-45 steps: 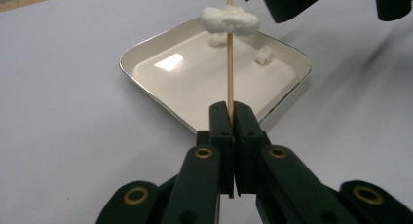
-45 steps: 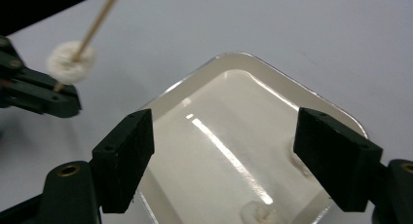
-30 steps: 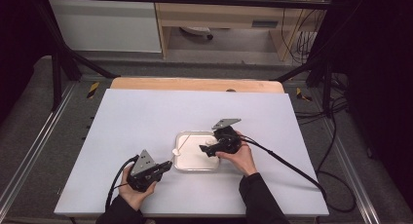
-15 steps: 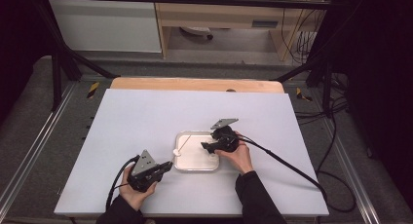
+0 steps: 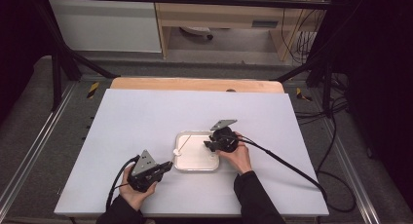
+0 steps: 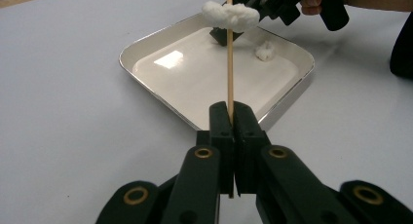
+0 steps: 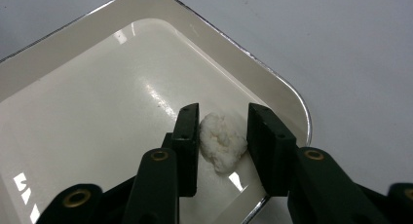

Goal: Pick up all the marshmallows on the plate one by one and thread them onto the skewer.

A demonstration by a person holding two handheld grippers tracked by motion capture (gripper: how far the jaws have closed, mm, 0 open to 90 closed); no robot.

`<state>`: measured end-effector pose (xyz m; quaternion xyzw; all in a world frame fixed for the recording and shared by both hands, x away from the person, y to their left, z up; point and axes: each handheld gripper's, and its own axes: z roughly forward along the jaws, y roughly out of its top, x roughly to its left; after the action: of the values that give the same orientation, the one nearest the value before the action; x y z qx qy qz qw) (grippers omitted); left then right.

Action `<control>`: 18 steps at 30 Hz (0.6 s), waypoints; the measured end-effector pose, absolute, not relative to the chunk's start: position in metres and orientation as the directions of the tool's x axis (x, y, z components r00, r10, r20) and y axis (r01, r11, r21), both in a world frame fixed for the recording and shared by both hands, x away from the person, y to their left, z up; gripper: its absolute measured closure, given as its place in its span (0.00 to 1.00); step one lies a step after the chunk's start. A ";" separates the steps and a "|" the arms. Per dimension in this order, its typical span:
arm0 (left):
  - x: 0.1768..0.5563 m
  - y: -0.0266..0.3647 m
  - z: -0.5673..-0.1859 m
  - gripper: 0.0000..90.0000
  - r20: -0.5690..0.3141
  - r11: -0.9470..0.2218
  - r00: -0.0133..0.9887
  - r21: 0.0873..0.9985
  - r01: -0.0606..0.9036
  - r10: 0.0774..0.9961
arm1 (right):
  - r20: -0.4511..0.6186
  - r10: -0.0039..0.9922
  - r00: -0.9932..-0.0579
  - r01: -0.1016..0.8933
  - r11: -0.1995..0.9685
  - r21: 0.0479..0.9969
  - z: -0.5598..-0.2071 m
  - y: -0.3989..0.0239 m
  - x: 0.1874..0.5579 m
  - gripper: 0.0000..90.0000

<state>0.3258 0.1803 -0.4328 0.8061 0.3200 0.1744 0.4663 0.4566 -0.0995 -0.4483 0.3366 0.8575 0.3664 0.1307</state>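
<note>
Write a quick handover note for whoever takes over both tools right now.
Left tool: shut on the wooden skewer, which already carries one white lump over the tray.
Right tool: jaws have just been closing around the second white lump lying in the tray; left pad touches it, right pad not yet.
Done: one lump skewered.
Left: probably grip the second lump and push it onto the skewer.

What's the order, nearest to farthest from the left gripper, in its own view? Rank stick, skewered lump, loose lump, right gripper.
1. stick, clamped in its jaws.
2. skewered lump, up the stick.
3. loose lump and right gripper, far in tray: too close to call, jaws just closing around lump.
</note>
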 end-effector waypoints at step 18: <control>0.326 0.180 -0.433 0.98 -0.020 -0.357 0.748 0.870 0.339 0.663 | 0.077 0.654 -0.752 0.463 0.442 0.768 -0.427 -0.109 0.446 0.83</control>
<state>0.3261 0.1795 -0.4327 0.8060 0.3109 0.1707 0.4740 0.4463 -0.1091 -0.4268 0.3321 0.8413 0.4105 0.1161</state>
